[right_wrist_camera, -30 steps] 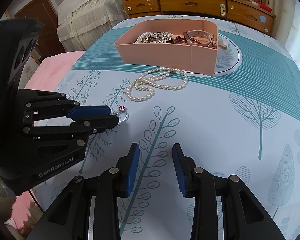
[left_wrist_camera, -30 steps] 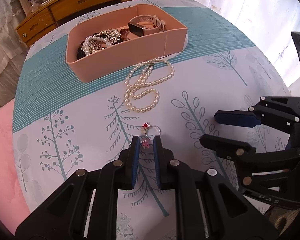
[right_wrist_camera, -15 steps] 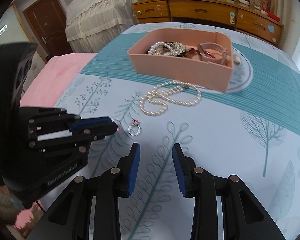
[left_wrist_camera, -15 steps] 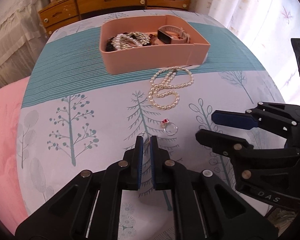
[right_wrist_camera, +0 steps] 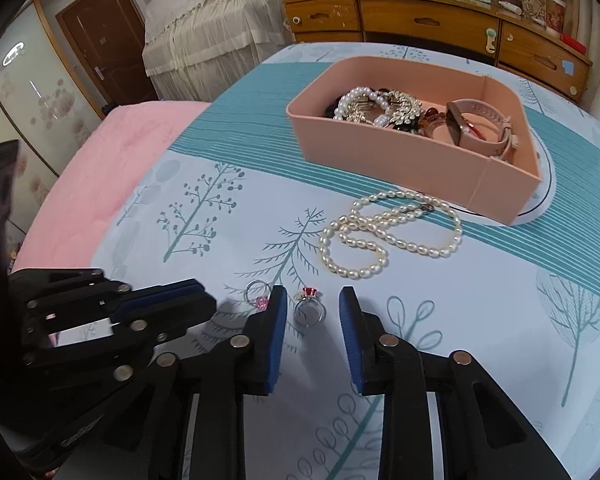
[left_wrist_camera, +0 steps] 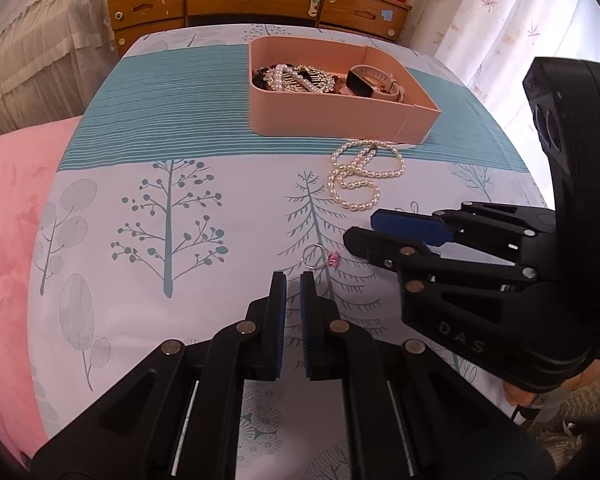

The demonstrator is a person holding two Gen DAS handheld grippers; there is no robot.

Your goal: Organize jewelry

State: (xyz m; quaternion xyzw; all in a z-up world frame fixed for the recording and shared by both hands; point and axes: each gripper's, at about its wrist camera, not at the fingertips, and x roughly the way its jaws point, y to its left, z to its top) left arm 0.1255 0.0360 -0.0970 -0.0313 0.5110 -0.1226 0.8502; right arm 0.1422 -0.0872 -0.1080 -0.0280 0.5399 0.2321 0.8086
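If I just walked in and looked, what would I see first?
Probably the pink box at the far side of the tree-patterned tablecloth, heaped with sparkly jewelry and a pink watch. Right in front of it a long pearl necklace lies looped on the cloth. Nearest, a red-stone ring sits between the open fingers of the right gripper, with a pink-stone ring just beside it.

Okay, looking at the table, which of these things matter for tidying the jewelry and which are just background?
Job: pink tray, pearl necklace, red-stone ring, pink-stone ring, left claw, right claw.

Background: wooden dresser, pink blanket, door.
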